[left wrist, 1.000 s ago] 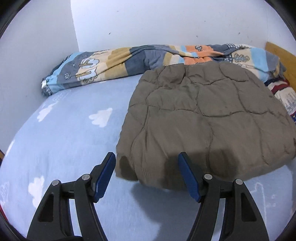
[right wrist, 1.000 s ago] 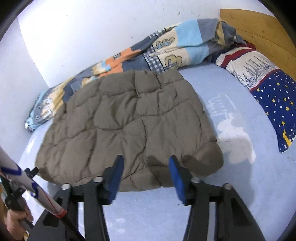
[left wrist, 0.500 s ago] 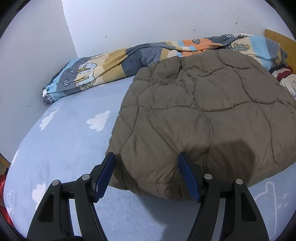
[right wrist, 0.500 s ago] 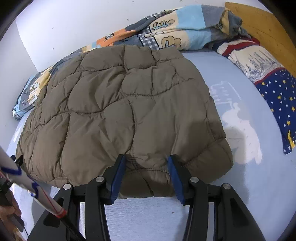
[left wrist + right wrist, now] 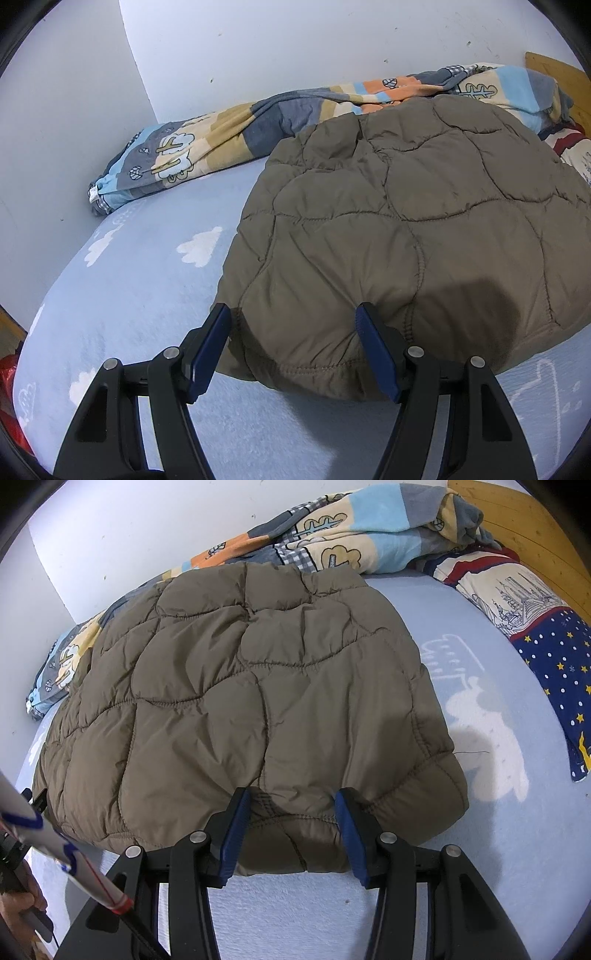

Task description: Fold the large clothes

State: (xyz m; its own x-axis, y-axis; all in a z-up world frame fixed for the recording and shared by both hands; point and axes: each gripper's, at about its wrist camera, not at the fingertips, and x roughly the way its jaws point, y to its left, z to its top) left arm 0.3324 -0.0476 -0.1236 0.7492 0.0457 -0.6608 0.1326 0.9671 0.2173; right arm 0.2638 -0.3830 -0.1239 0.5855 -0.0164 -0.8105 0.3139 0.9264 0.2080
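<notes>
An olive-brown quilted jacket [image 5: 406,221] lies folded flat on the light blue bed sheet [image 5: 140,266]. My left gripper [image 5: 291,308] stands open at the jacket's near left corner. The hem bulges up between its blue pads [image 5: 207,350], which straddle the corner without squeezing it. In the right wrist view the same jacket [image 5: 240,686] fills the middle. My right gripper [image 5: 292,792] is open over the near hem close to the right corner, with its fingertips [image 5: 351,823] resting down on the padded edge and a fold of fabric between them.
A striped cartoon-print blanket [image 5: 229,136] is bunched along the white wall behind the jacket. A star-patterned pillow [image 5: 546,638] and the wooden headboard [image 5: 517,520] lie to the right. A person's hand [image 5: 18,904] and a white rod [image 5: 55,845] show at the lower left.
Both grippers have come forward and down onto the jacket's near hem, which now sits between each pair of fingers. The jaw gaps look the same.
</notes>
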